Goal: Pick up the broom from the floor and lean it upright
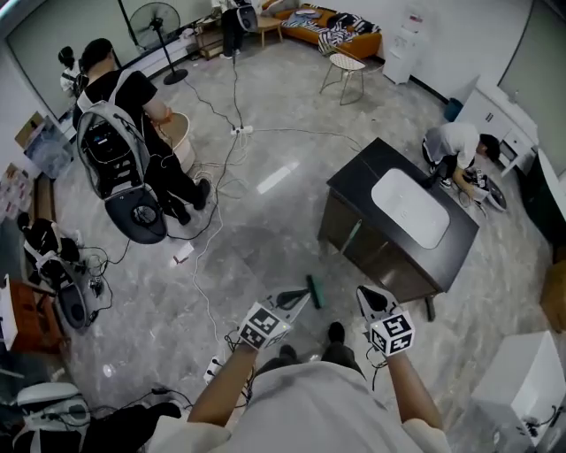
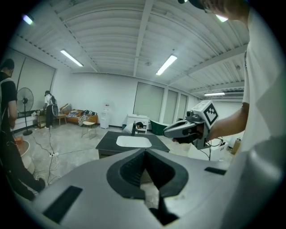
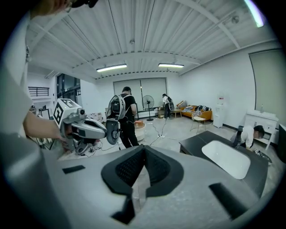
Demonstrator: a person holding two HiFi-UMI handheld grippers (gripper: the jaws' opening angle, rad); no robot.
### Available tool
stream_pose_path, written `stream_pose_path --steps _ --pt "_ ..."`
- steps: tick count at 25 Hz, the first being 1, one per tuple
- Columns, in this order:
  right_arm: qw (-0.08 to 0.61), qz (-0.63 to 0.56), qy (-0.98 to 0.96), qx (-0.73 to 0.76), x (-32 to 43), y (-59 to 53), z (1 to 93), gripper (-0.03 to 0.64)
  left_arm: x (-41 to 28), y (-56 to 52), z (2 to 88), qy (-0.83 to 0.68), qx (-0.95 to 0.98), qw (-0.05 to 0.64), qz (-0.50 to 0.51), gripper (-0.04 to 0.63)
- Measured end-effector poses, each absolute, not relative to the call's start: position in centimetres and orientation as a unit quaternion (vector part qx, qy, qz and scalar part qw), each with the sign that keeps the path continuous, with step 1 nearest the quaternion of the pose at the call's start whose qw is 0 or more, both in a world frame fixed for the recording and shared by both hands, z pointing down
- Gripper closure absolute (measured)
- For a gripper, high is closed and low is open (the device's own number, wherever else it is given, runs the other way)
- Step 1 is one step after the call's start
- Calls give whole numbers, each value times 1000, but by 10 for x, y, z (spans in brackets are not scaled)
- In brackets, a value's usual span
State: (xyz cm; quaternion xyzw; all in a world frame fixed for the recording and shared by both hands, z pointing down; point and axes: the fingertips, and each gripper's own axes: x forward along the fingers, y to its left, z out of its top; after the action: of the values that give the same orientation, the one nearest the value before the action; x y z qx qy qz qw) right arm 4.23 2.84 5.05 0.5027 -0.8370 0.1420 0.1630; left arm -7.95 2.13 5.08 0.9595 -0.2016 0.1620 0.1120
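- Hiding by the left claw, the green broom shows only its head; its stick is unclear.
- It lies on the grey floor, its head's long side pointing away from the person.
- Both the left claw and right claw are closed tight and empty.

grey marble floor, black sink cabinet, orange sofa, standing fan, ribbed white ceiling.

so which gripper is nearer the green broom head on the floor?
Left. The left gripper ends just left of the green broom head; the right gripper sits farther off to its right.
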Motion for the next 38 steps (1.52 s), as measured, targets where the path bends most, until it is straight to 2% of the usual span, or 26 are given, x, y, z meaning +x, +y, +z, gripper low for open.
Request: stream_pose_path --steps 10,28,38 --pt "158 142 -808 550 47 87 32 617 -91 58 34 -166 966 114 162 588" --pt "143 127 -828 528 152 166 -5 617 -9 123 -1 -220 961 111 130 588" --pt "134 123 -834 521 171 180 -2 618 5 138 -1 -233 959 110 120 588"
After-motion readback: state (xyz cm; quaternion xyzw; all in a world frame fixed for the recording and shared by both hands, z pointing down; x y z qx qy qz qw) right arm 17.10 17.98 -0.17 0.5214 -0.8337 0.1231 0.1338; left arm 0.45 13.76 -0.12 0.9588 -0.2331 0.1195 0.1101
